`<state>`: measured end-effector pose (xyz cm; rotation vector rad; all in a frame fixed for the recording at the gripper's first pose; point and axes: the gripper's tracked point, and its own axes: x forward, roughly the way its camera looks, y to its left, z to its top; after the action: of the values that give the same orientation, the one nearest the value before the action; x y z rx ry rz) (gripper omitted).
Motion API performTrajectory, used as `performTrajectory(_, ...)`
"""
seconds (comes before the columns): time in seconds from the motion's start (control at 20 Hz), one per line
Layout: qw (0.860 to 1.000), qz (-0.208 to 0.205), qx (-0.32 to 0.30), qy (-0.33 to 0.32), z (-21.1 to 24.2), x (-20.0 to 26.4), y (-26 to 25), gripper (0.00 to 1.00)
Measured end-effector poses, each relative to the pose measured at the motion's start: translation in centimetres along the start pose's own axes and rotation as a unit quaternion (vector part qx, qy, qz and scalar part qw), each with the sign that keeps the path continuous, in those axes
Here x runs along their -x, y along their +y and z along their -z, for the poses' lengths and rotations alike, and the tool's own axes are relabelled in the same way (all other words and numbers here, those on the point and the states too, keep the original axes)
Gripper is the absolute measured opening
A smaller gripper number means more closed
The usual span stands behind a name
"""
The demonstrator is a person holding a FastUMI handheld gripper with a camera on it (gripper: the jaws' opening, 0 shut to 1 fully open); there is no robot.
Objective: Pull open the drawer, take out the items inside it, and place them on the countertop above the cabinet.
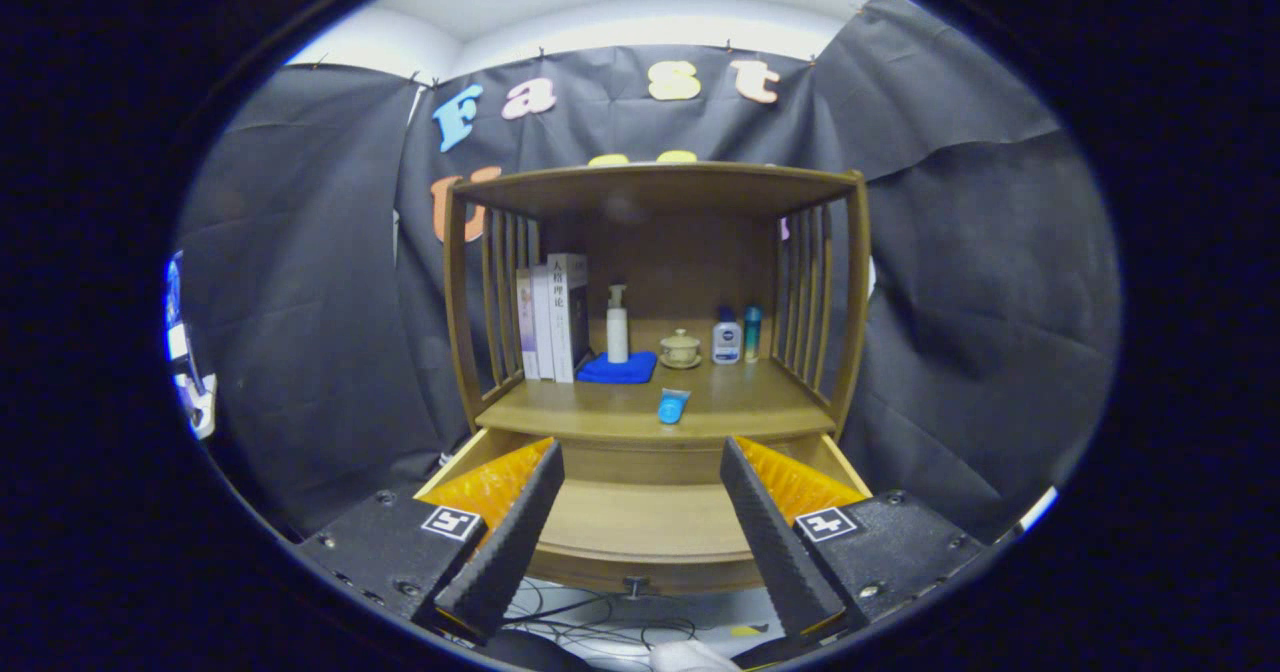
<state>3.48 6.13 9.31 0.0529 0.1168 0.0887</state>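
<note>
Gripper [640, 512]: fingers were spread wide apart, holding nothing, hovering over the drawer.
Drawer [640, 517]: was pulled open below the countertop; its visible floor lay between the fingers.
Blue tube [673, 406]: lay flat on the countertop [560, 414] near the front edge, beyond the fingers; long axis ran front to back, round end facing the gripper.
Knob [634, 586]: sat centred on the drawer front.
</note>
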Motion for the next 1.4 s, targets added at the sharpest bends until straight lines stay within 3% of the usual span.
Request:
performTrajectory(0.35, 0.995, -0.026, -0.054, -0.074, 3.0, 2.9, -0.8, 0.99)
performTrajectory(0.6, 0.997, -0.011, -0.015, -0.078, 6.5, 2.1, -0.9, 0.99)
performTrajectory(1.1, 1.0, 0.024, 0.013, -0.013, 16.6, -0.6, -0.3, 0.99)
performTrajectory(1.4, 0.999, 0.038, 0.019, 0.009, 18.6, -3.9, -0.1, 0.99)
